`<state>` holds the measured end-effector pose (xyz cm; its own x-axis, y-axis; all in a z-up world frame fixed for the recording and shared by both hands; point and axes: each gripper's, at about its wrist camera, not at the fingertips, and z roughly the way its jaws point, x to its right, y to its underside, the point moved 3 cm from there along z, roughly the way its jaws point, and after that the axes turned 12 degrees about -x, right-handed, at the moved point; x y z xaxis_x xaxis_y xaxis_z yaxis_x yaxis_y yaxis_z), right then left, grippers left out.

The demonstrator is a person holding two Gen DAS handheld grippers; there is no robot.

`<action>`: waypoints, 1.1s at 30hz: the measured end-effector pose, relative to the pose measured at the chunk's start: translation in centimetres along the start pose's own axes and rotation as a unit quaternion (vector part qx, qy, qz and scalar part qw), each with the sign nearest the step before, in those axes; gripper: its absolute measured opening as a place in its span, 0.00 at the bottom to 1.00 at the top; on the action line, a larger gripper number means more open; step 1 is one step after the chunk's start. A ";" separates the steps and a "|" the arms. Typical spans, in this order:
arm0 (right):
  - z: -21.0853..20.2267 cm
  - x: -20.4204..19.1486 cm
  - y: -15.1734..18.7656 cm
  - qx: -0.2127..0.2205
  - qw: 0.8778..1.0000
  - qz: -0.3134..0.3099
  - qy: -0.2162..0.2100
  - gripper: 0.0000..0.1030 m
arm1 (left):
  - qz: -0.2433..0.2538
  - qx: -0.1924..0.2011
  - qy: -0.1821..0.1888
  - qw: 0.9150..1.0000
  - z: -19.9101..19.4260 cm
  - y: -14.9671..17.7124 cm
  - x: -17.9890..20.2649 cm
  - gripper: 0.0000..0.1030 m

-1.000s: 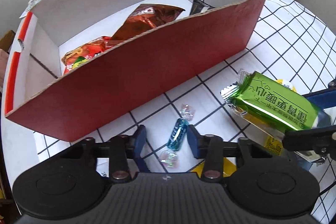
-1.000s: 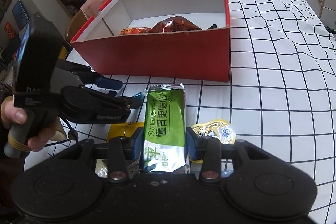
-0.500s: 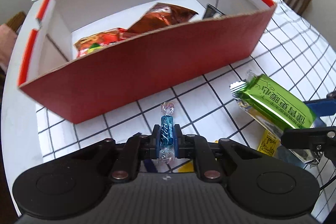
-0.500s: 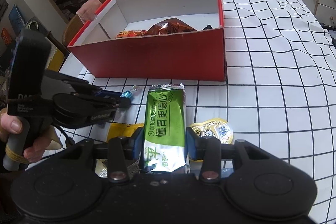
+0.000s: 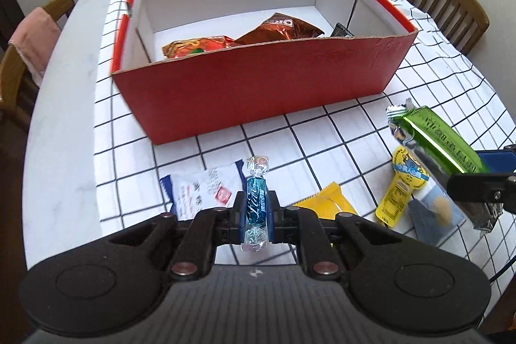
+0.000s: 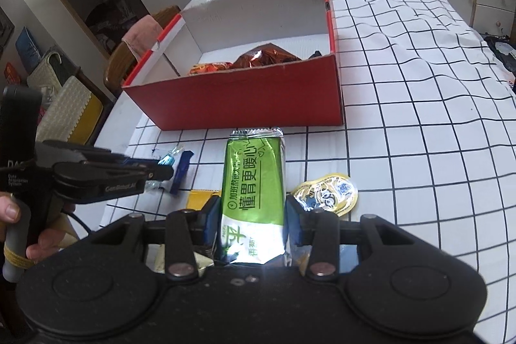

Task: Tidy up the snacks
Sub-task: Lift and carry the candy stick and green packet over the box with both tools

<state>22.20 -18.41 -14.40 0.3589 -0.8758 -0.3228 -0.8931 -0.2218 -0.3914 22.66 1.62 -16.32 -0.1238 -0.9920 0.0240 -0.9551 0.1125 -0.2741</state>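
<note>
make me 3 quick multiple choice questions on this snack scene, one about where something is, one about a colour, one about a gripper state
1. Where is the copper foil bag?
A. inside the red box
B. on the tablecloth
C. in a gripper

2. What colour is the packet that the right gripper holds?
A. blue
B. green
C. orange

3. What is the left gripper doing?
A. open, empty
B. shut, empty
C. shut on the blue candy

Answers: 1 A, it lies behind the box's front wall. 2 B, green wrapper between the pads. 3 C, both pads press the candy.
</note>
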 end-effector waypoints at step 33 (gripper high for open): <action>-7.1 -4.0 -7.7 0.109 0.991 -0.064 0.031 0.40 | -0.020 0.105 -0.047 0.993 -10.1 -5.4 0.0 0.12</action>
<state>25.74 -16.24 -3.98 0.4428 -0.8723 -0.2072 -0.7585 -0.2413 -0.6054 25.12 1.62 -5.12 -0.0512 -0.9975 -0.0482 -0.8805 0.0679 -0.4692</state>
